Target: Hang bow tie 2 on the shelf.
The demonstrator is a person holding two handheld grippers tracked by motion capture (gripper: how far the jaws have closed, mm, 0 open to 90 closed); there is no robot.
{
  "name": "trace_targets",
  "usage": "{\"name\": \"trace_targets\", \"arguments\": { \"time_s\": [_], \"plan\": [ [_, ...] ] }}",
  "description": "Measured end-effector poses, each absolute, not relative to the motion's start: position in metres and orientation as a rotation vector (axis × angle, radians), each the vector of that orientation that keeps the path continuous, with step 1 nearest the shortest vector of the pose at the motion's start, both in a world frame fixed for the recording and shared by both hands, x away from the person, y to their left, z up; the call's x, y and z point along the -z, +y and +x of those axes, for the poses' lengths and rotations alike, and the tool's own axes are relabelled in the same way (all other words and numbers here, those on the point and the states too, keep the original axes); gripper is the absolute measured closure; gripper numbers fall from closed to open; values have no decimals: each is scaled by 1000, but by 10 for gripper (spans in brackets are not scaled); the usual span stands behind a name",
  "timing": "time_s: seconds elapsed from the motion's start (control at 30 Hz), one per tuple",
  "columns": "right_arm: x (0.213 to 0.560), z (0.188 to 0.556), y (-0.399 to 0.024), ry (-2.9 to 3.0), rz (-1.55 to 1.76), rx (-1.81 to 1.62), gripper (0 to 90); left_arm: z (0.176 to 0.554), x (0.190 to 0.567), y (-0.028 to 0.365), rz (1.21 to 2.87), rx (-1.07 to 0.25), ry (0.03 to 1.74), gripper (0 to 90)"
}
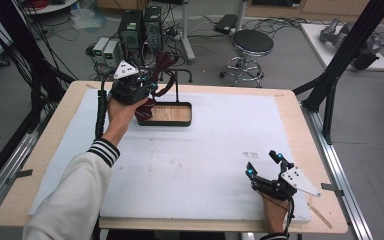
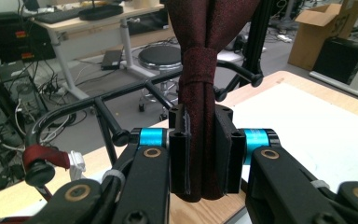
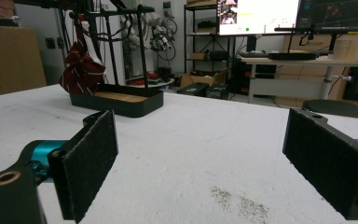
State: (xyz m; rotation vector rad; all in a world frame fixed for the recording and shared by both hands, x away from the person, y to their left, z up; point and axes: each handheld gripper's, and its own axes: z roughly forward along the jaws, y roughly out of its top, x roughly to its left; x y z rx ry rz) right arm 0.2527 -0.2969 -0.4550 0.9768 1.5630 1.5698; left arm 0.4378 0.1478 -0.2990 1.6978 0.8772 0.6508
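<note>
My left gripper [image 1: 147,86] is raised at the far left of the table beside a black hanger rack [image 1: 176,82] with a wooden-floored tray [image 1: 172,114]. Its jaws are shut on a dark red tie [image 2: 200,70], which runs up from between the pads [image 2: 223,154] past a knot-like band. That tie [image 1: 162,62] drapes over the rack's top arms [image 2: 121,93]. A red striped tie [image 1: 144,111] hangs lower at the tray's left end, seen also as the striped tie [image 3: 80,70] in the right gripper view. My right gripper [image 1: 264,164] rests open on the white mat at the near right, nothing between its pads [image 3: 91,163].
A white foam mat [image 1: 195,160] covers the wooden table [image 1: 300,150]. Behind the table stand a black stool [image 1: 252,42] and computer towers [image 1: 140,27]. A black frame post [image 1: 340,60] slants past the far right corner.
</note>
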Motion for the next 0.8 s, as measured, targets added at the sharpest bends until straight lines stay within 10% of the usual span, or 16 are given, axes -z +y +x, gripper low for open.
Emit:
{"name": "trace_targets", "arguments": {
  "time_s": [0.8],
  "plan": [
    [455, 252, -297, 1562, 977, -1570, 96, 446, 333, 146, 1722, -666, 1065, 777]
  ]
}}
